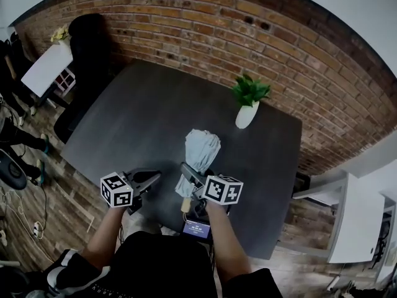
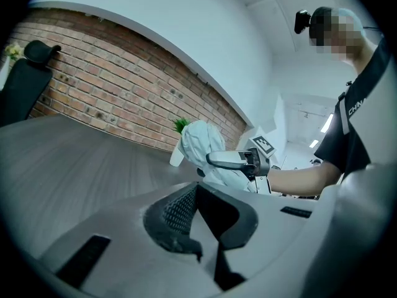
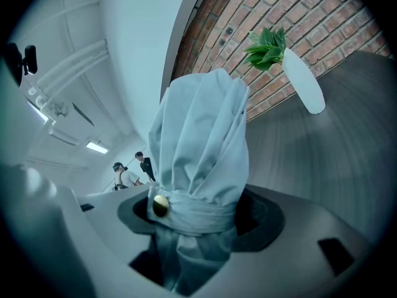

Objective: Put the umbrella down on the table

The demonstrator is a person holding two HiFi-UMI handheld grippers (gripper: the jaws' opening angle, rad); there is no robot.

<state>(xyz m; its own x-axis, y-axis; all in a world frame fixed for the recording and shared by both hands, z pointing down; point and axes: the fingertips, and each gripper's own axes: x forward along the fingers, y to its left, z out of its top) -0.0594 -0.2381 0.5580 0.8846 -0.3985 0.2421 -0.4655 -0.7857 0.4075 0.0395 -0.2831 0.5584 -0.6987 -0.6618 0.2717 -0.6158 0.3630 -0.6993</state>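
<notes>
A folded pale grey-blue umbrella (image 1: pixel 200 151) is held over the near part of the dark table (image 1: pixel 142 117), canopy end pointing away from me. My right gripper (image 1: pixel 193 177) is shut on it near its strap. In the right gripper view the umbrella (image 3: pixel 198 135) fills the middle, and its strap with a brass snap (image 3: pixel 160 205) sits between the dark jaws of the right gripper (image 3: pixel 195 219). My left gripper (image 1: pixel 149 177) hangs just left of the umbrella, shut and empty, its tips meeting in the left gripper view (image 2: pixel 195 191). That view also shows the umbrella (image 2: pixel 200 143).
A green plant in a white vase (image 1: pixel 247 107) stands near the table's far right edge, against the brick wall (image 1: pixel 248 36). A black chair (image 1: pixel 87 48) stands beyond the table's far left corner. White furniture (image 1: pixel 356 219) stands at the right. Two people (image 3: pixel 146 166) stand far off.
</notes>
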